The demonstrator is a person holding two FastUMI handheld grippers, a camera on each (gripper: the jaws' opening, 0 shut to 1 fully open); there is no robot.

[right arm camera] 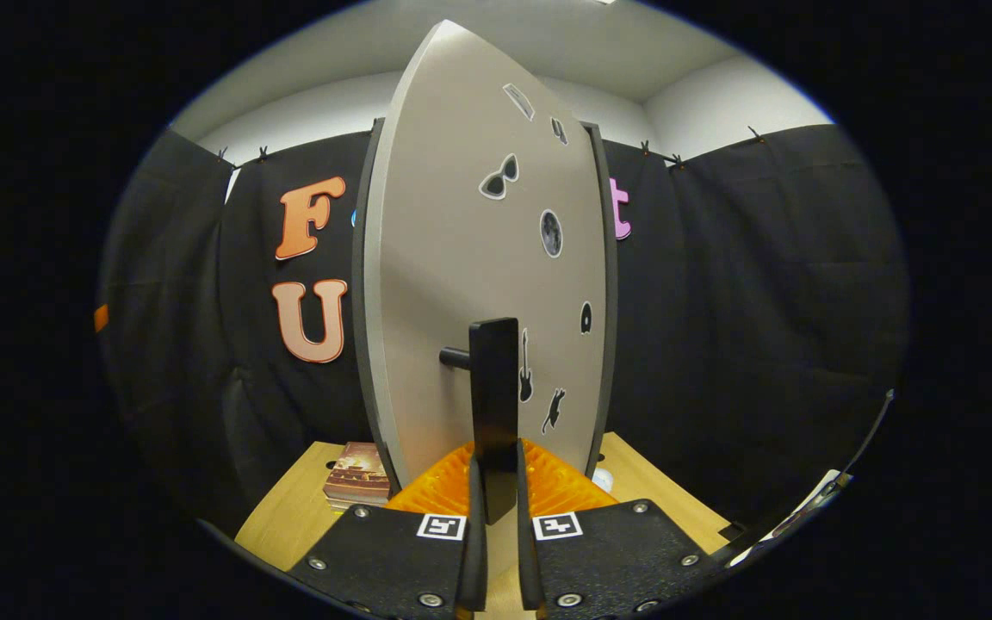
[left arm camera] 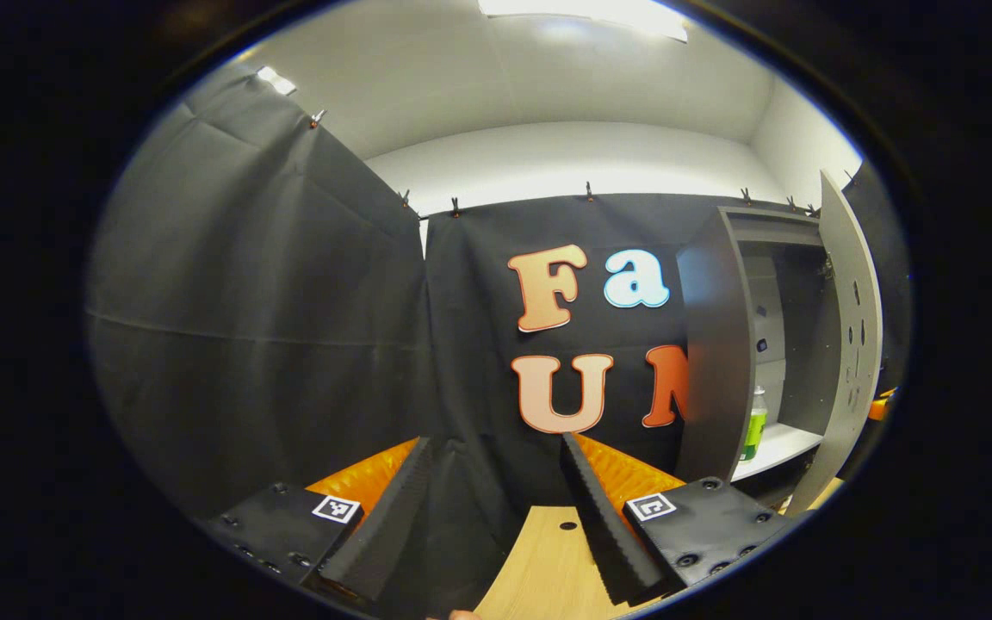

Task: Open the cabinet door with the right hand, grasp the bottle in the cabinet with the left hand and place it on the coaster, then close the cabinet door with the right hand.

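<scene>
Grey cabinet (left arm camera: 711, 344) with white shelf (left arm camera: 776, 448), grey door (right arm camera: 479, 258) dotted with black stickers, black handle (right arm camera: 494, 413), green-labelled bottle (left arm camera: 755, 426), light wood table (left arm camera: 548, 568), brown book (right arm camera: 358, 474)

Setting: a staged recording booth, not a lived-in room. Evidence: black cloth (left arm camera: 272, 327) hung as walls and fastened along the top edge with small clips (left arm camera: 588, 189); plain white wall (left arm camera: 565, 159) and ceiling above the cloth; ceiling light panel (left arm camera: 582, 13); light wooden table (right arm camera: 289, 517); grey cabinet (left arm camera: 720, 344) standing on it, its door (right arm camera: 461, 258) dotted with stickers; small stack of books (right arm camera: 358, 474) beside it.
</scene>
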